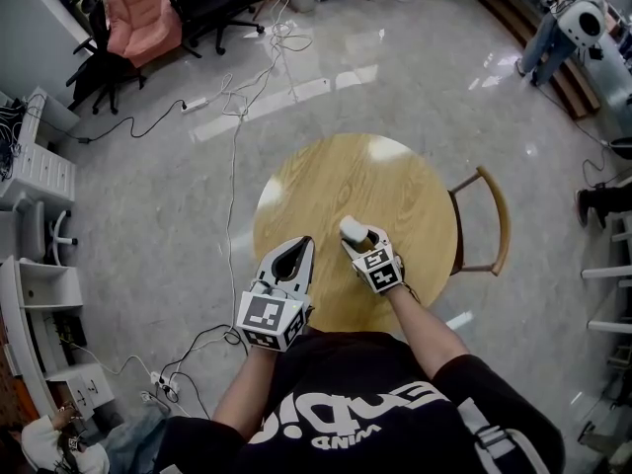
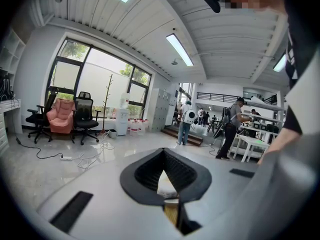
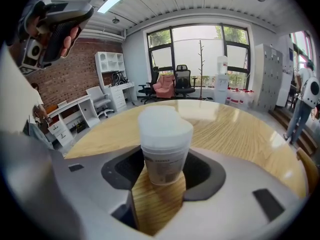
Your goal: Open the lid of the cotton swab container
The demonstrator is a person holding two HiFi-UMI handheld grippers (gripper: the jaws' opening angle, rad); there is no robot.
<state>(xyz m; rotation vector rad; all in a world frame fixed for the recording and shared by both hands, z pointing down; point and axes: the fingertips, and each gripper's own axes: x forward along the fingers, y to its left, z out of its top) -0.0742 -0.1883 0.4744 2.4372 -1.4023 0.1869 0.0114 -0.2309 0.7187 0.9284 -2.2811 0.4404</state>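
The container [image 3: 164, 161] seems light, smooth plastic: hold its body below the lid [image 3: 165, 126]. The right gripper [image 3: 161, 176] stands spread around it; the left gripper [image 2: 164, 156] is pressed together.

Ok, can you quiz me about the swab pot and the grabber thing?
1. True or false: the lid is already off the cotton swab container.
2. Where is the container? A) standing upright between the jaws of the right gripper B) tipped on its side C) lifted into the air
3. What is the container standing on?

Key: 1 false, the lid is on. 2 A. 3 the round wooden table.
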